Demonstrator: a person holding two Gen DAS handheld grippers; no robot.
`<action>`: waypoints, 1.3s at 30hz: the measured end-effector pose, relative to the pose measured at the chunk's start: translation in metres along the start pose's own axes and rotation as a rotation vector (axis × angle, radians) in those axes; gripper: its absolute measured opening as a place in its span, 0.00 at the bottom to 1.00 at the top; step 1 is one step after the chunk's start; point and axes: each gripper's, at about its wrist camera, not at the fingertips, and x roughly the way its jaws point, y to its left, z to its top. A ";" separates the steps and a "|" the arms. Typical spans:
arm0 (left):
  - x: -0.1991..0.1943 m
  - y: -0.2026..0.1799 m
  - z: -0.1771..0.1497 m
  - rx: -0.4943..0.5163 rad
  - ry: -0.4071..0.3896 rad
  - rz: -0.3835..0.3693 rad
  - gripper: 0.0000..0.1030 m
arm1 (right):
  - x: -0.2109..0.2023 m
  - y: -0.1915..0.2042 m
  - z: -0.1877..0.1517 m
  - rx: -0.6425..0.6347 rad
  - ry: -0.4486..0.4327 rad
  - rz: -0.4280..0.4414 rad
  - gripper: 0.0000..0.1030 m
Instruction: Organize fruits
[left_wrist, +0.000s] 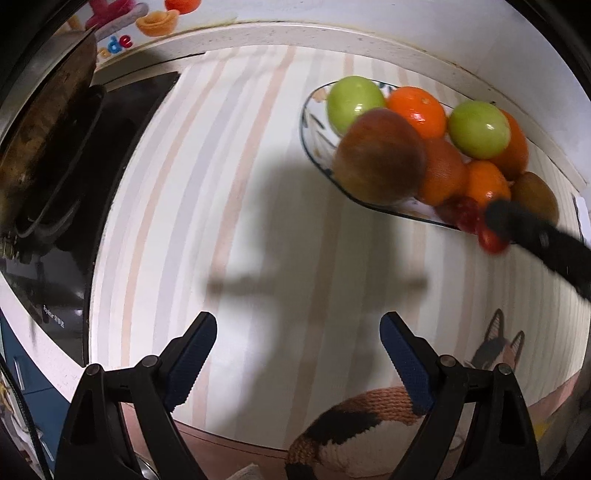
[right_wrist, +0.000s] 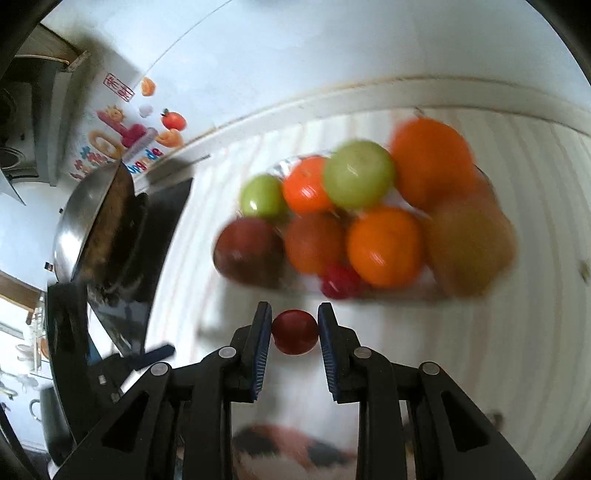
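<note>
Left wrist view: at the worktop's left edge a dark hob (left_wrist: 122, 147) carries a pan (left_wrist: 48, 122), seen edge-on. The striped worktop (left_wrist: 229, 184) runs across the middle, with the gripper's shadow on it. The left gripper (left_wrist: 299, 354) hangs above the near edge, jaws wide apart, nothing between the blue pads (left_wrist: 192, 362). Toward the far right corner sits the dish (left_wrist: 310, 122), dark-rimmed, piled with fruit: two green apples (left_wrist: 354, 98), several oranges (left_wrist: 419, 110), a reddish-brown apple (left_wrist: 380, 158) at the dish's near-left rim, a kiwi (left_wrist: 535, 195) at its right end. A blurred dark finger of the right gripper (left_wrist: 535, 236) crosses the dish's near-right rim with small red fruits beside it; contact cannot be told here.

Right wrist view: hob and pan (right_wrist: 96, 221) at left, a sticker with fruit pictures (right_wrist: 125, 140) on the wall behind. The right gripper (right_wrist: 295, 332) has its jaws drawn in to a narrow gap, clamped on a small red fruit (right_wrist: 294, 331), both pads touching its sides. It hangs just short of the dish's near rim. Beyond it the fruit pile is motion-blurred; another red fruit (right_wrist: 338, 280) lies at the near rim, in front of an orange (right_wrist: 384, 245).
</note>
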 end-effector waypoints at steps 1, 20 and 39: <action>0.001 0.002 0.000 -0.007 0.002 -0.001 0.88 | 0.005 0.004 0.004 -0.017 -0.007 0.002 0.27; 0.038 0.008 0.003 -0.033 0.072 -0.035 0.88 | 0.027 0.039 0.009 -0.186 -0.140 -0.057 0.61; 0.039 0.050 -0.020 -0.094 0.063 0.015 0.88 | 0.044 0.057 -0.156 -0.377 0.422 -0.081 0.25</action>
